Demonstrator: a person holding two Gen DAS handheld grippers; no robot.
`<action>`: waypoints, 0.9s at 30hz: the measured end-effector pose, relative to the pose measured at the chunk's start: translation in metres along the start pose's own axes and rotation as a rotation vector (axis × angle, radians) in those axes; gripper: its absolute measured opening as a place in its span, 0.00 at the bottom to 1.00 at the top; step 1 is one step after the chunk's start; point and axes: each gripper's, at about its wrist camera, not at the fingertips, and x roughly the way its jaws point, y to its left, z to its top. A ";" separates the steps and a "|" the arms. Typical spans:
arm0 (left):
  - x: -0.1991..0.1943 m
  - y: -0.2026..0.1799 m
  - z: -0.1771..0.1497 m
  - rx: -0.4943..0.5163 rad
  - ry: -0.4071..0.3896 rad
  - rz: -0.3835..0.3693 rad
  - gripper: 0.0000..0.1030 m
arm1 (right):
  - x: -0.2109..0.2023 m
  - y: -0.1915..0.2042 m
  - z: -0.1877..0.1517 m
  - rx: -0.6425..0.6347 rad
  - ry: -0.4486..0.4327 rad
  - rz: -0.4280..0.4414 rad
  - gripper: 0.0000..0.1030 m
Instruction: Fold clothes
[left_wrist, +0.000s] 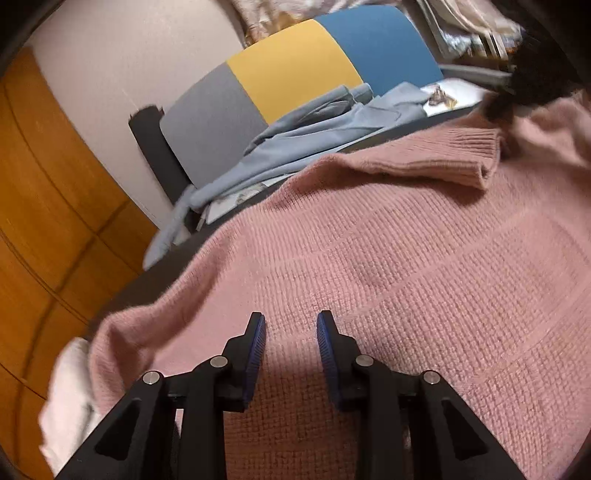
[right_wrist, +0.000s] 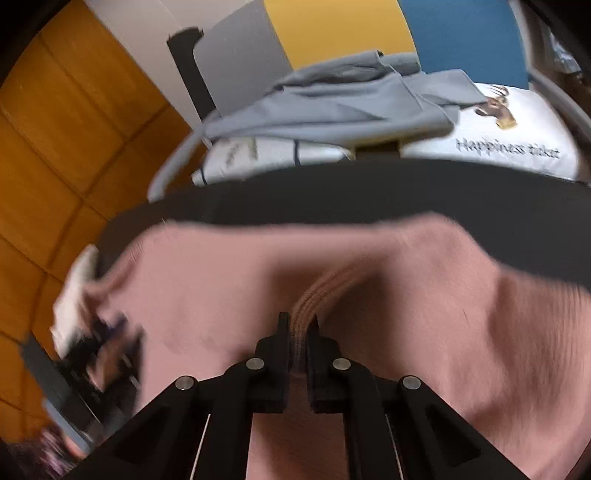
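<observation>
- We note a pink knit sweater (left_wrist: 388, 280) spread over a dark bed surface (right_wrist: 332, 192); it fills most of the left wrist view.
- Left gripper (left_wrist: 291, 325): jaws stand partly apart above the sweater's body, blue-faced pads (left_wrist: 258, 354) bare, nothing between them. Whether the tips touch the knit we cannot tell.
- A ribbed cuff (left_wrist: 458, 155) of the sweater lies folded across the garment's upper part, towards the far right of that view.
- Right gripper (right_wrist: 298, 325): jaws nearly together, clamped on a ribbed band (right_wrist: 317, 291) of the pink knit, which bunches up between the pads. This view is blurred.
- Beyond the sweater, a grey-blue garment (right_wrist: 332, 103) lies heaped on white printed pillows (right_wrist: 517, 147) at the head of the bed.
- Behind it we see a headboard (left_wrist: 295, 70) in grey, yellow and blue panels.
- A white cloth (left_wrist: 70, 387) sits at the sweater's left edge, touching it.
- Orange-brown wooden panelling (left_wrist: 48, 221) runs along the left side.
- At lower left of the right wrist view, a dark smeared shape; we cannot identify it.
</observation>
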 end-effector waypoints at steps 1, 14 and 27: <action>0.002 0.001 0.001 -0.009 0.001 -0.008 0.29 | 0.000 -0.001 0.017 0.028 -0.022 0.028 0.07; -0.005 -0.003 -0.004 -0.013 -0.018 -0.002 0.29 | 0.004 -0.034 0.062 0.151 -0.208 -0.159 0.59; -0.009 -0.008 -0.005 0.012 -0.014 0.024 0.29 | -0.007 -0.016 -0.030 -0.092 -0.124 -0.500 0.58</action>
